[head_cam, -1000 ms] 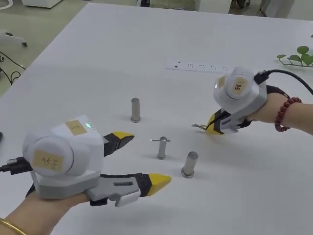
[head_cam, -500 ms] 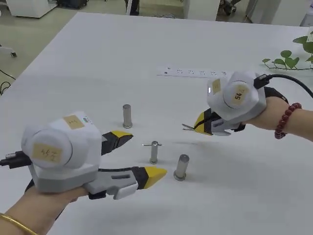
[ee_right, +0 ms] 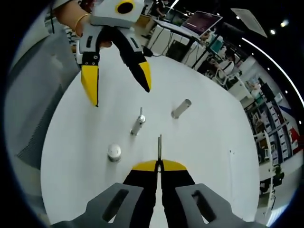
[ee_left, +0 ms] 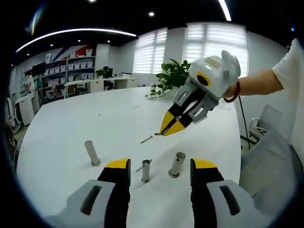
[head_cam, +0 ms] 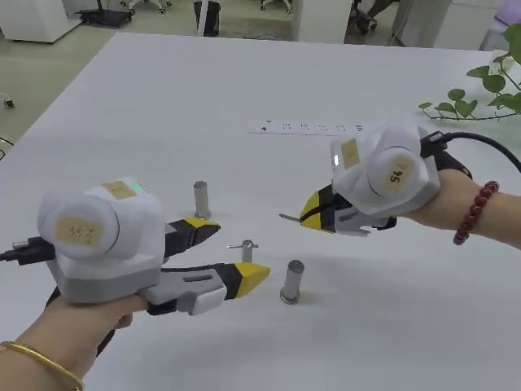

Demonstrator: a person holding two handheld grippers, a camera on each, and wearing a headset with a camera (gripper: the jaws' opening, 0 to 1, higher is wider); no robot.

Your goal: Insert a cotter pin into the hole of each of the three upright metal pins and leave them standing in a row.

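Observation:
Three short metal pins stand upright on the white table: a far one (head_cam: 200,198), a middle one (head_cam: 247,252) with a cotter pin through its head, and a near one (head_cam: 291,281). My right gripper (head_cam: 311,215) hovers above and to the right of them, shut on a thin cotter pin (head_cam: 286,217) that sticks out towards the pins. The right gripper view has that cotter pin (ee_right: 159,145) pointing between the middle pin (ee_right: 137,123) and the far pin (ee_right: 181,108). My left gripper (head_cam: 228,249) is open, its yellow tips on either side of the middle pin (ee_left: 145,171).
A white power strip (head_cam: 305,128) lies farther back on the table. A green plant (head_cam: 480,94) sits at the far right edge. A black cable (head_cam: 480,147) runs from the right gripper. Bare white tabletop (head_cam: 163,114) lies around the pins.
My right gripper has risen off the table with the cotter pin and moved left towards the pins. The left gripper stays open near the middle pin. The camera has shifted.

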